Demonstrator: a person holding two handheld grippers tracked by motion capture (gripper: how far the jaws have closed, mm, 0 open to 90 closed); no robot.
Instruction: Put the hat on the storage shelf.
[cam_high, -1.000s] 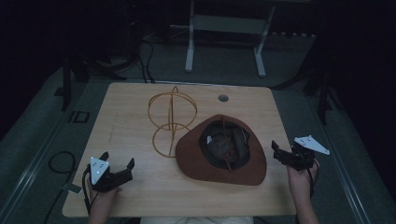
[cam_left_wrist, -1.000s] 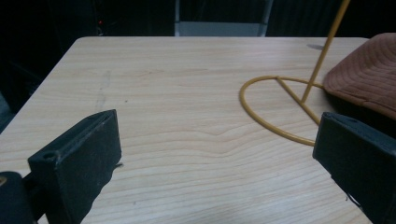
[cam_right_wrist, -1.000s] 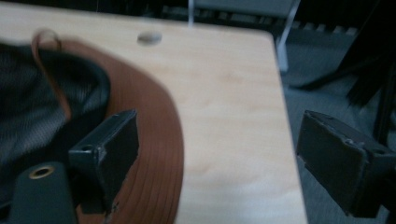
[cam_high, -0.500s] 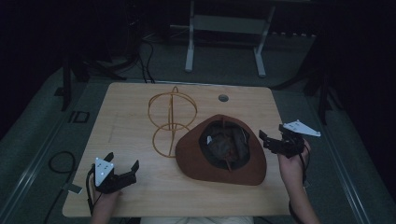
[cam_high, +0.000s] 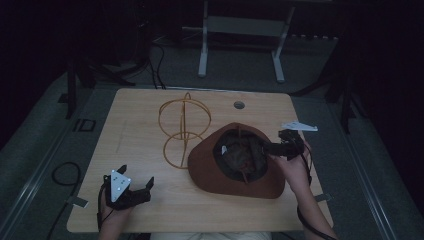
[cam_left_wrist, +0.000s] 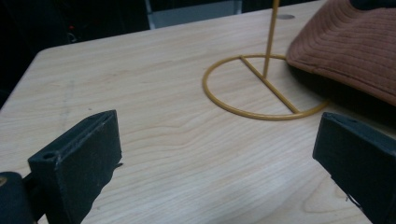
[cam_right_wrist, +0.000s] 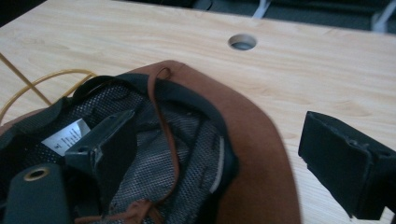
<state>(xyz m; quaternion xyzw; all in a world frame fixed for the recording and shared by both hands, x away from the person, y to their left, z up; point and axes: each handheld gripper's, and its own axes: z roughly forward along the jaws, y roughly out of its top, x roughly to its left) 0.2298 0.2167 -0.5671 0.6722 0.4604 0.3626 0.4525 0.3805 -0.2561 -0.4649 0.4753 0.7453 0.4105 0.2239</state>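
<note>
**Right gripper now astride the hat brim**

Moved in from the table's right edge within the last second: right gripper (cam_high: 274, 148), wide open, one jaw inside the upturned brown hat (cam_high: 200, 167), one outside the brim. Probably about to pinch. Left gripper (cam_high: 134, 183) idle, open, near front-left corner. Hat right of centre, overlapping wire stand (cam_high: 182, 127).

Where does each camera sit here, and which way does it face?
High view: above the person's side, looking forward and down on the table; both forearms, left gripper, right gripper.
Left gripper view: low over the table, facing the wire stand and hat; open jaws.
Right gripper view: over the upturned hat, one jaw inside, one outside the brim.
All views share hat and stand.
</note>
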